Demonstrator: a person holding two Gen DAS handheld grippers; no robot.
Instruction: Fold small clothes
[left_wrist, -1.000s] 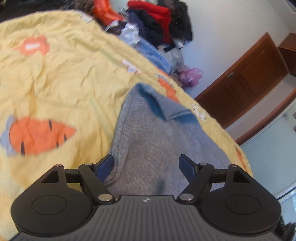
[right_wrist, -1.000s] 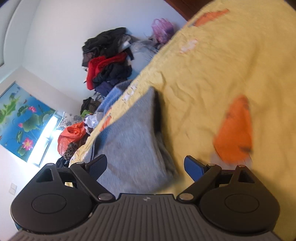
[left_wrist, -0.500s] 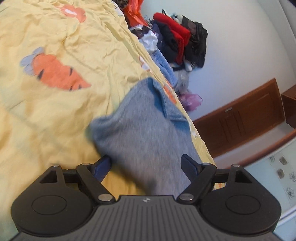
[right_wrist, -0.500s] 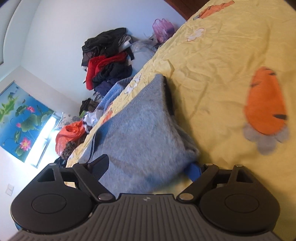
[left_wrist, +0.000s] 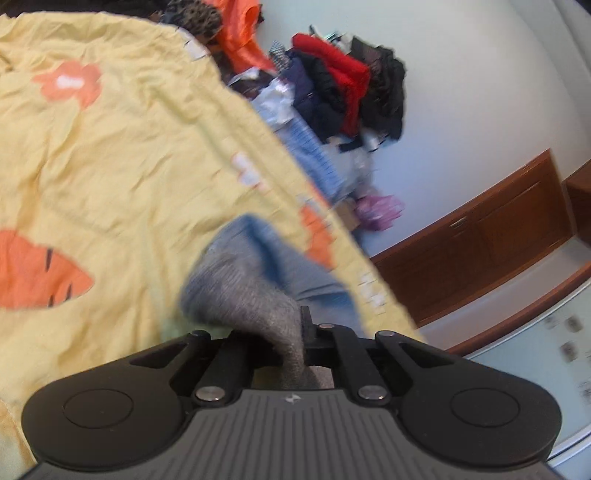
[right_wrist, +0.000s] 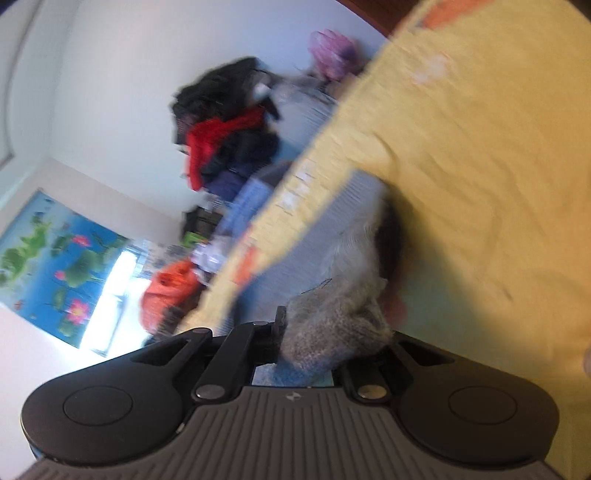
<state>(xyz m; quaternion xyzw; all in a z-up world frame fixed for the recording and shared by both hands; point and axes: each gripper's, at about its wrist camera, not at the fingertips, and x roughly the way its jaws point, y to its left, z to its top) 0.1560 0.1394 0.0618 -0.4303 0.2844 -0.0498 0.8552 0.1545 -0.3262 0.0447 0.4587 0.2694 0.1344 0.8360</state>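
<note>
While both frames blur, the left gripper (left_wrist: 295, 347) and right gripper (right_wrist: 314, 347) each pinch the grey knit garment (left_wrist: 255, 291) (over the yellow carrot-print sheet (left_wrist: 110, 166))

Both the left gripper (left_wrist: 291, 343) and right gripper (right_wrist: 317, 347) have clamped the grey garment (left_wrist: 243, 291).

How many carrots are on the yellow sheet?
2 show in the left view: one big carrot at the left edge, one blurry one beside the grey garment. More may be hidden on the sheet.
</note>
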